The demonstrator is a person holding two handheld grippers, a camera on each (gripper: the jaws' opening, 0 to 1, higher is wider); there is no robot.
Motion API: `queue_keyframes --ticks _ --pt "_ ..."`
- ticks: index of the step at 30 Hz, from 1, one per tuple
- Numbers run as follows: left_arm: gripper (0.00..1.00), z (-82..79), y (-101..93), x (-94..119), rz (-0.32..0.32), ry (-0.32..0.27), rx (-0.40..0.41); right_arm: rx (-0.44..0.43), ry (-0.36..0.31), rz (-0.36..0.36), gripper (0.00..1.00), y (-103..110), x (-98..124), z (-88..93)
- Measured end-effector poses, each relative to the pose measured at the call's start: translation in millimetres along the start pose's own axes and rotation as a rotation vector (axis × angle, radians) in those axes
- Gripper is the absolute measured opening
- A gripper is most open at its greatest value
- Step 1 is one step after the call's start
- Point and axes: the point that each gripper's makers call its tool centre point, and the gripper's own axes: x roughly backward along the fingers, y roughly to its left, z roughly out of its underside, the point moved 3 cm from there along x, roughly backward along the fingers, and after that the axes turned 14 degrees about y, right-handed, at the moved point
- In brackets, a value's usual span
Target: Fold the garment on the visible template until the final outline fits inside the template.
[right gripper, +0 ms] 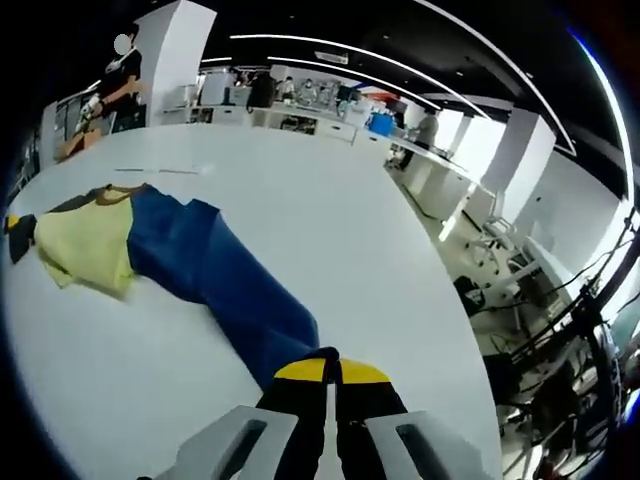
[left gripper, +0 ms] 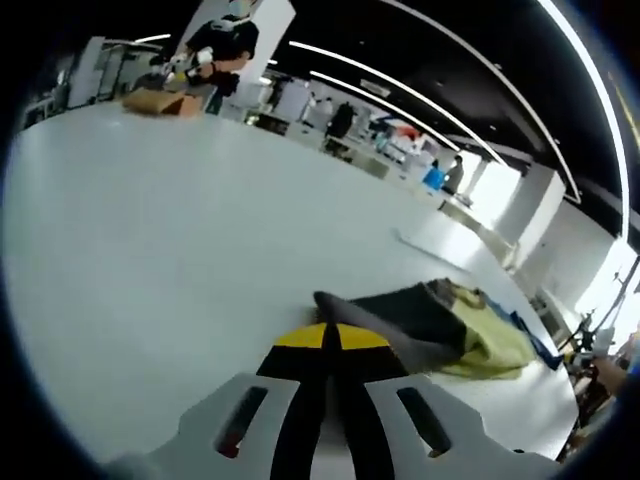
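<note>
Because the garment has to end up inside a template outline, I have it stretched long across the white table, yellow and dark panels at one end, the blue length running toward me at the other. My right gripper has its yellow-tipped jaws pressed together on the blue end, so I read it as pinching that edge. In the left gripper view the garment lies bunched just beyond my left gripper, whose jaws are likewise closed, with a dark grey flap at the tips; I take that as a pinch too. Holding both ends this way keeps the cloth taut and ready for a fold. I cannot make out a template for certain; a faint pale sheet lies farther off. A person stands by a box at the far edge.
</note>
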Motion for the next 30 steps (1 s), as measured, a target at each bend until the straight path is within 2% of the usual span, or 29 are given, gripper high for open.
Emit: queue_keyframes --ticks 3,13,20,26,28,30 --pt "0.0 -1.1 4.0 -1 -0.021 0.013 -0.036 0.002 0.005 0.008 0.0 -4 -1 1.2" --pt "0.0 -9.6 8.5 -9 -0.038 0.008 -0.054 -0.018 0.026 0.016 0.0 -18 -8 4.3" --pt "0.0 -5.7 10.3 -11 -0.079 0.042 -0.124 -0.029 0.061 -0.01 0.0 -15 -12 11.1" --pt "0.0 -8.9 7.8 -4 -0.093 0.019 -0.142 -0.058 0.059 -0.03 0.0 -13 -7 11.5" --pt "0.0 -11.9 5.5 -1 -0.086 0.007 -0.154 -0.066 0.049 -0.046 0.06 -11 -2 9.5" --pt "0.08 -14.3 0.9 2 -0.075 -0.008 -0.169 -0.063 0.036 -0.063 0.15 -7 1 7.1"
